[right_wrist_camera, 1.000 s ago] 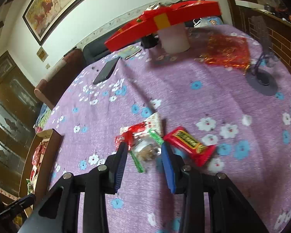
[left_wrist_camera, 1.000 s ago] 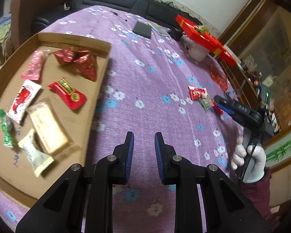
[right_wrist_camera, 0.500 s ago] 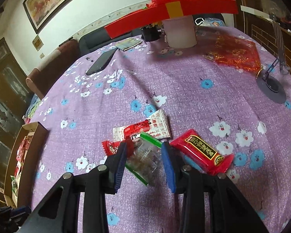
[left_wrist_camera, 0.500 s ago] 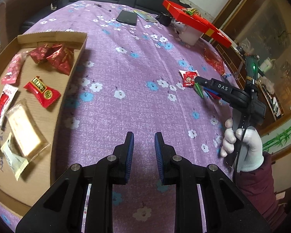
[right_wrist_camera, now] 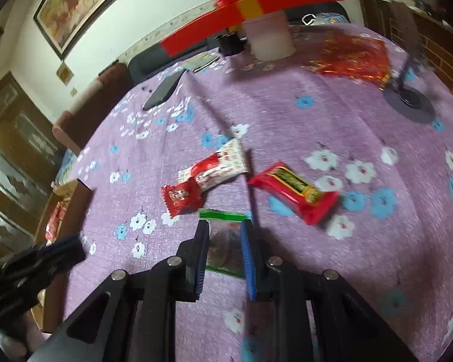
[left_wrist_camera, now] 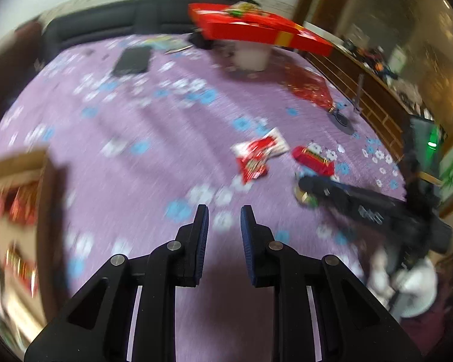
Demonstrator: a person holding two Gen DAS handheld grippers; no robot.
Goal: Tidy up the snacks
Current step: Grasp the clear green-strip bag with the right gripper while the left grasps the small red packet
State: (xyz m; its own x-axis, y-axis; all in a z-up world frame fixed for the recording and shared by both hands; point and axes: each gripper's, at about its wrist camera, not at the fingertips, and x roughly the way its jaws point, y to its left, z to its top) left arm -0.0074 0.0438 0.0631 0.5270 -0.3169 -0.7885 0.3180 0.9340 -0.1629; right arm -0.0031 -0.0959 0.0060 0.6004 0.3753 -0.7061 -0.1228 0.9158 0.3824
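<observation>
R gripper point(right_wrist_camera: 225, 252) has just been closing and now pinches the clear plastic snack packet w/ green end seals point(right_wrist_camera: 225, 241), which lies on the purple flowered cloth of the counter point(right_wrist_camera: 287, 114), just below the small red crinkled candy packet point(right_wrist_camera: 181, 196). Packet looks light, thin, floppy & a bit slick: film will prob buckle rather than resist, so the contents, dark and lumpy, could crush if squeezed hard. Best hold is across the filled middle, as pads sit now, not on a seal edge, where it may slide out. Expect it to droop from the jaws when lifted.

Nearby loose: red-and-white long wrapper point(right_wrist_camera: 217, 166) and red bar packet w/ yellow label point(right_wrist_camera: 296, 193), both stiffer-looking, apart from the pinched one.

L gripper point(left_wrist_camera: 222, 235) pressed near together, nothing between, hanging over bare cloth. Brown cardboard tray point(left_wrist_camera: 45, 199) w/ sorted snacks sits at far left, well apart from the packet; view blurred there.
</observation>
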